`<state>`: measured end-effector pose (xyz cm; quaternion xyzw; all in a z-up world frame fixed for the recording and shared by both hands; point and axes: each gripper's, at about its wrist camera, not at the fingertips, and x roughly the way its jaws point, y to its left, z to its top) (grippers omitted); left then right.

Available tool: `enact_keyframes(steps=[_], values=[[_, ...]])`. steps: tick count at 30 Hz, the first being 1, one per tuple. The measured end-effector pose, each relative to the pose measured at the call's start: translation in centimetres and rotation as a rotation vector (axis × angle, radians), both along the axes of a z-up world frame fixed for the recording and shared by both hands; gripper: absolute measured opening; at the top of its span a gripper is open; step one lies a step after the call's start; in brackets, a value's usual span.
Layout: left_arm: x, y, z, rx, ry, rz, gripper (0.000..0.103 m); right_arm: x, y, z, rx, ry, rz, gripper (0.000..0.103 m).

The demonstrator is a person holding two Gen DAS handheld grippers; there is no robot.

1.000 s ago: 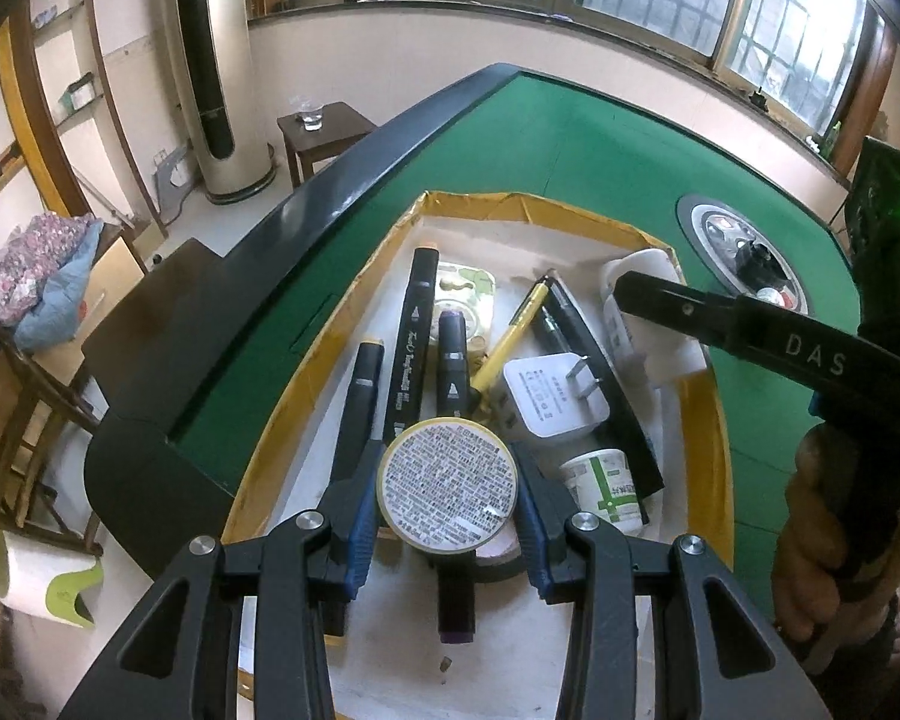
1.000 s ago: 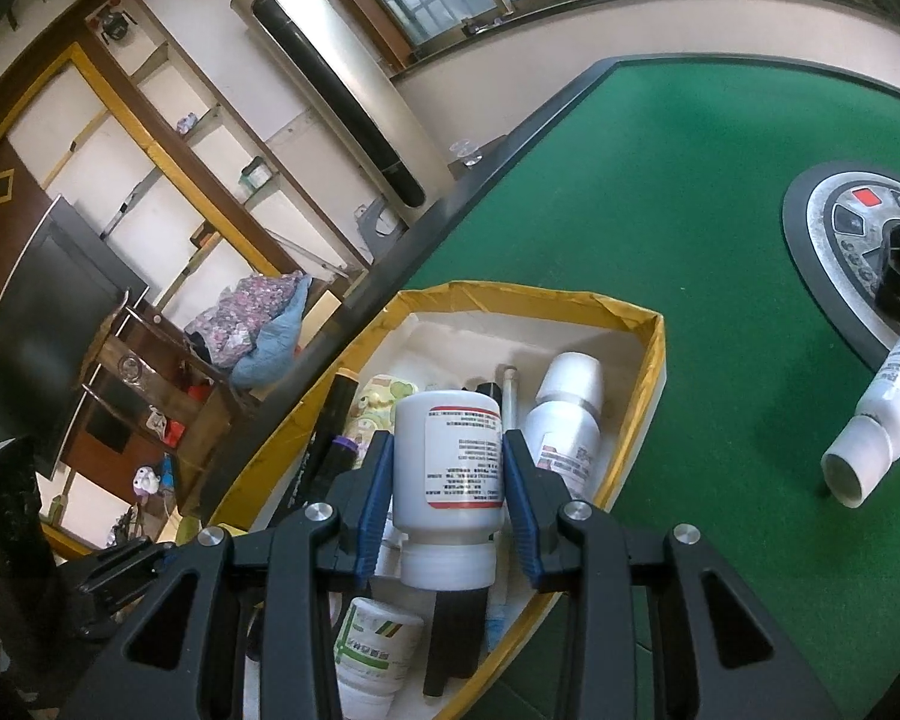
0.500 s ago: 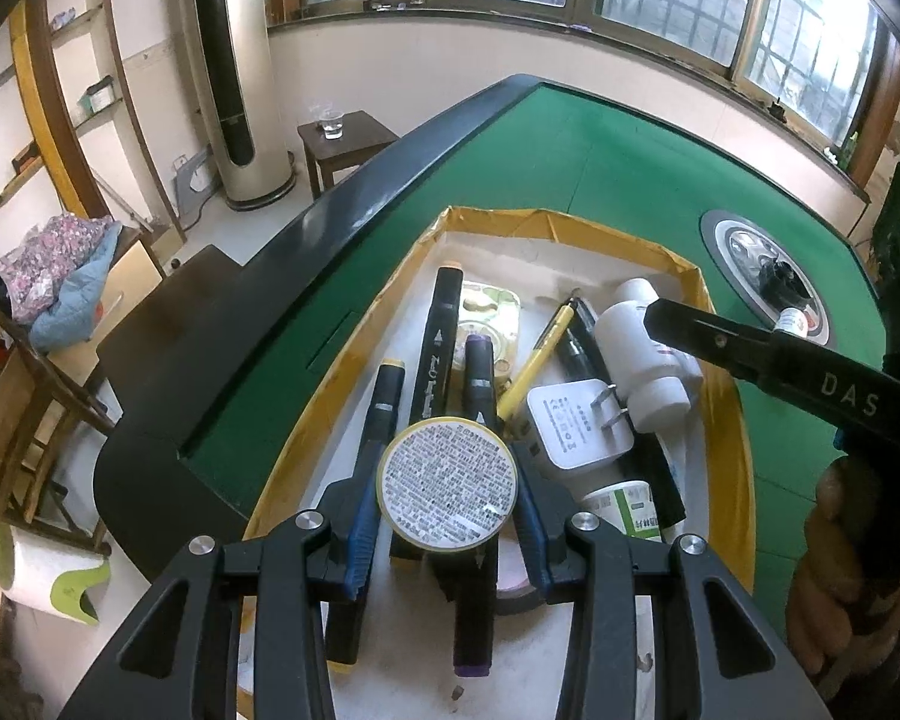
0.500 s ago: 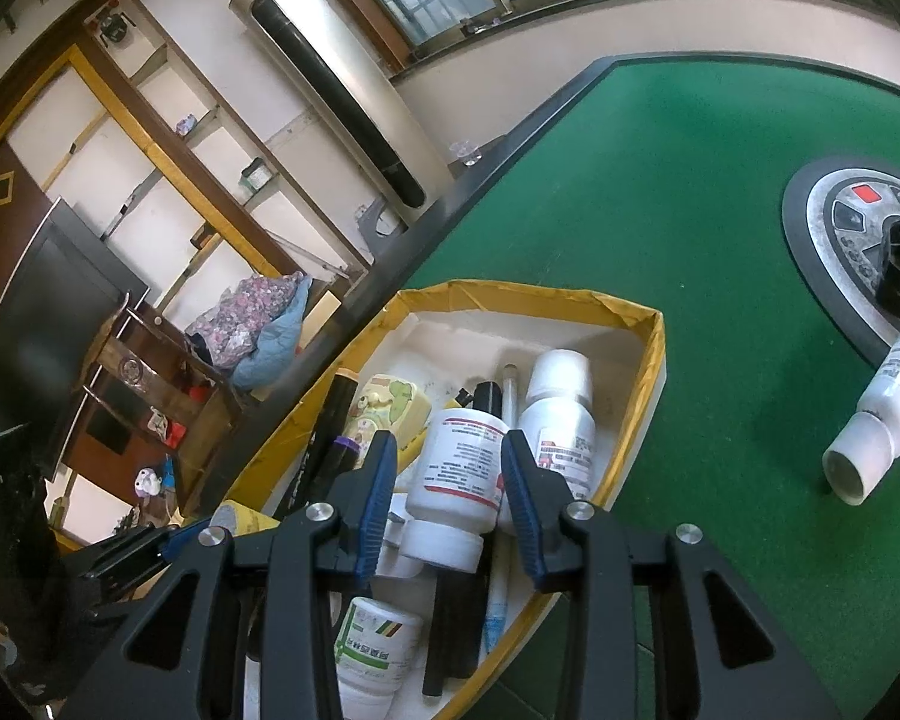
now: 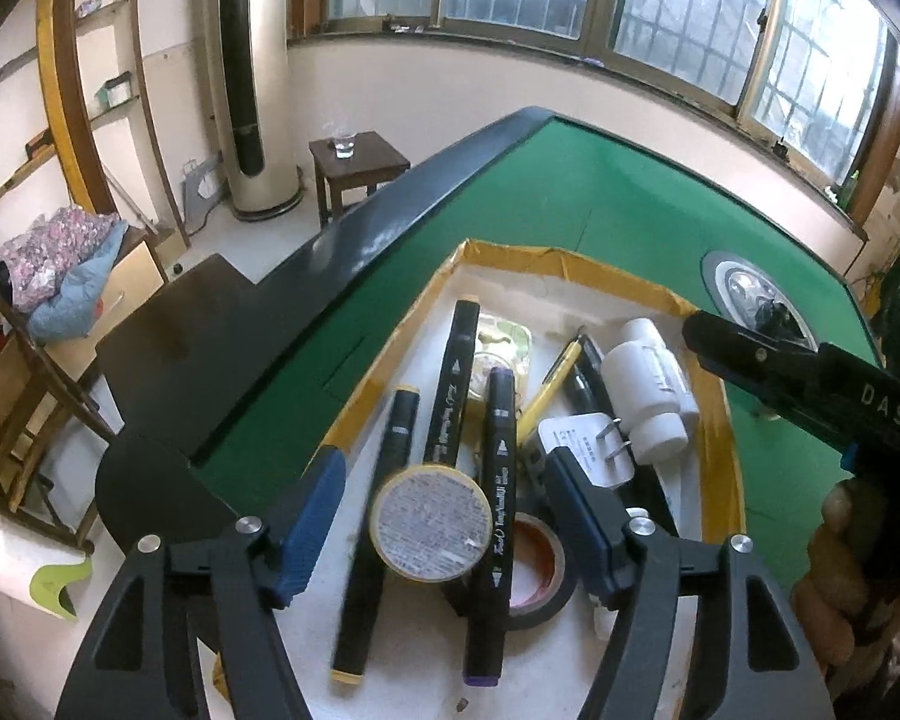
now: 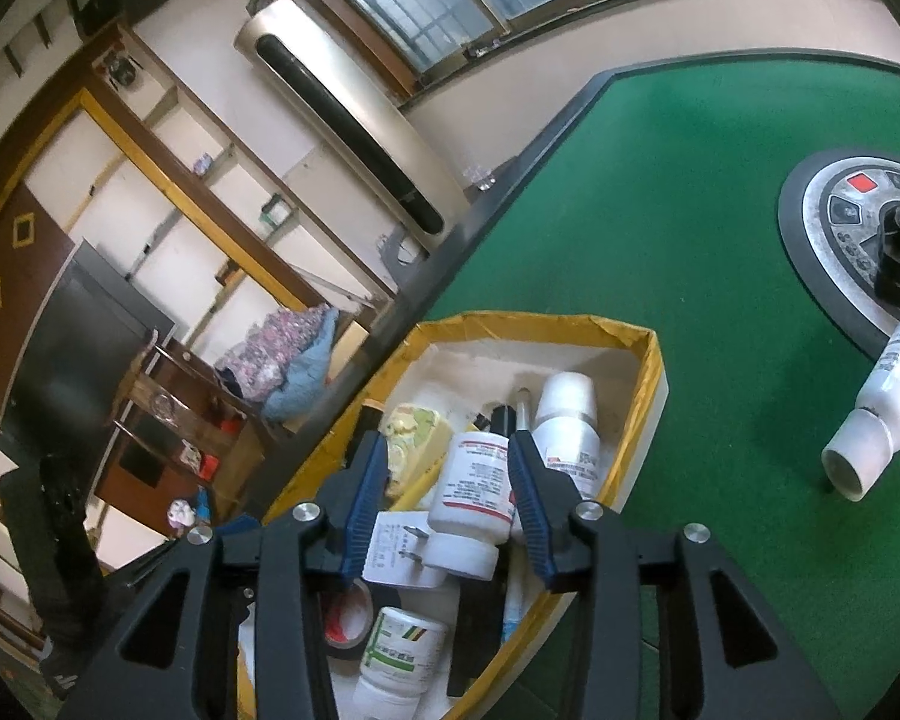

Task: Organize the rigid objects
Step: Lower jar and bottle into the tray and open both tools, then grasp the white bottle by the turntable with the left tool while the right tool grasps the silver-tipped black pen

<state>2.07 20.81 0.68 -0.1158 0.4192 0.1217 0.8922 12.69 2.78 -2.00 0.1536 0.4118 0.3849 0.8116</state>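
A white box with a yellow taped rim (image 5: 570,264) (image 6: 528,324) sits on the green table. My left gripper (image 5: 444,519) hangs over its near end with jaws opening. A round yellow-rimmed tin (image 5: 431,522) is blurred between the fingers, with a gap on each side. My right gripper (image 6: 444,501) is over the box's other side, jaws also opening. A white bottle with a red-lined label (image 6: 474,492) lies tilted between its pads, resting on a white charger plug (image 6: 396,552); the left pad stands clear of it.
Black markers (image 5: 450,390), a yellow pen (image 5: 549,384), a tape roll (image 5: 534,576), a green-labelled bottle (image 6: 399,654) and other white bottles (image 6: 564,420) fill the box. Another white bottle (image 6: 882,420) lies on the felt beside a round metal disc (image 6: 834,228). A hand (image 5: 834,588) shows at the right.
The left jaws have spread wide and the round tin has come free between them. The right gripper's bottle has tipped down into the box, and its jaws have parted from it.
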Motion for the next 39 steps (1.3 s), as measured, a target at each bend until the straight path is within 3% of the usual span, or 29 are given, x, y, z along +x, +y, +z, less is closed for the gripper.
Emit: enact_keyframes(steps=[9,12,16,21,24,29,31,33,39], values=[[-2.4,-1.8,3.4,0.064,-0.096,-0.006,0.076,-1.3,-2.8,1.7,0.072,-0.006,0.024,0.042],[-2.9,-3.9,4.5,0.049,-0.135,-0.077,0.077,-1.6,-6.3,2.2,0.113,0.023,-0.013,0.042],[-2.2,-7.6,5.2,0.007,-0.161,-0.203,0.077,-1.5,-11.2,2.7,0.073,0.027,-0.099,0.042],[0.3,-11.3,5.5,-0.076,-0.139,-0.328,0.077,-0.9,-17.6,3.5,-0.054,0.008,-0.209,0.042],[2.0,-13.7,5.5,-0.072,-0.108,-0.401,0.077,0.2,-21.3,3.7,-0.088,0.015,-0.283,0.042],[5.6,-16.8,4.5,-0.065,-0.046,-0.485,0.077,0.6,-27.7,3.3,-0.176,-0.020,-0.495,0.042],[7.2,-18.0,3.7,-0.063,0.004,-0.506,0.077,0.7,-29.4,2.9,-0.258,-0.044,-0.613,0.042],[8.5,-19.3,2.9,-0.038,0.049,-0.534,0.077,1.4,-31.5,2.1,-0.368,-0.023,-0.735,0.042],[10.9,-20.9,1.5,-0.035,0.082,-0.552,0.077,1.9,-36.4,0.3,-0.358,0.097,-0.874,0.042]])
